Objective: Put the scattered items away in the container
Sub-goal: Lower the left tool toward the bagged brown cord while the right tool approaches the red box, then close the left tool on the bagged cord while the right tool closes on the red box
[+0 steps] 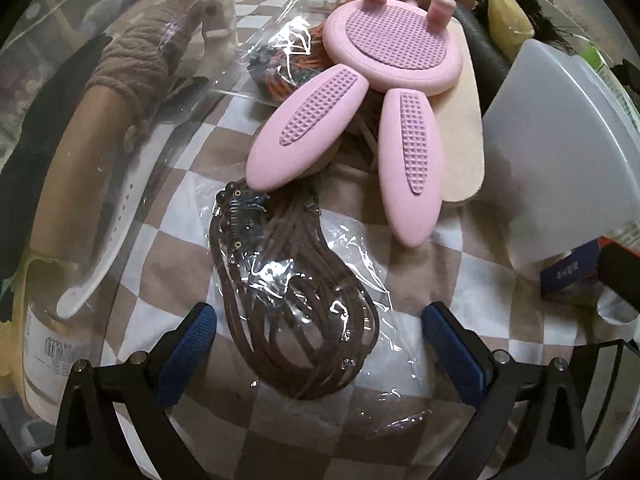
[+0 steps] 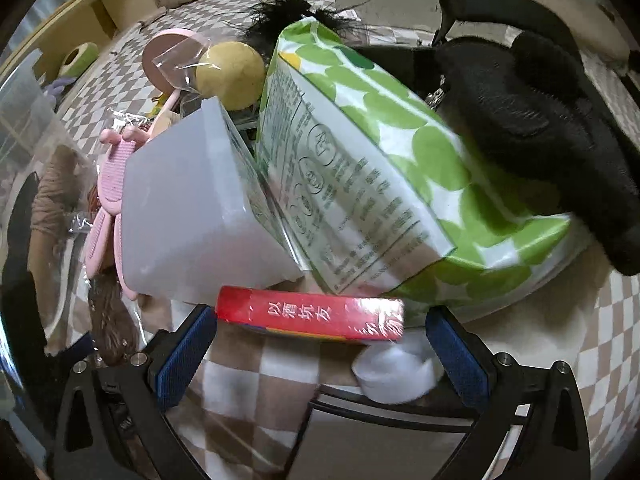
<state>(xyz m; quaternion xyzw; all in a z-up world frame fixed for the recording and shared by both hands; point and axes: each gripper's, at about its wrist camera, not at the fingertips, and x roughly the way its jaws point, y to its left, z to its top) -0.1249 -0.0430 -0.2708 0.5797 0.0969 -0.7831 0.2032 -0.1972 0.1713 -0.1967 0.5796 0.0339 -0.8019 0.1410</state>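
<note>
Green-patterned pack (image 2: pixel 372 168) inside translucent container (image 2: pixel 188 216)

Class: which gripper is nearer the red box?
Right. The right gripper is open, its fingers flanking the red box; the left gripper hangs over the bagged brown cords.

- The left gripper (image 1: pixel 318 330) has its jaws spread wide, both blue pads (image 1: pixel 192 340) bare, with nothing clamped between them.
- The right gripper (image 2: pixel 320 342) is likewise spread wide, its blue pads (image 2: pixel 182 360) touching nothing.
- Both grippers point forward and tilt downward, each black frame filling the lower edge of its own view.
</note>
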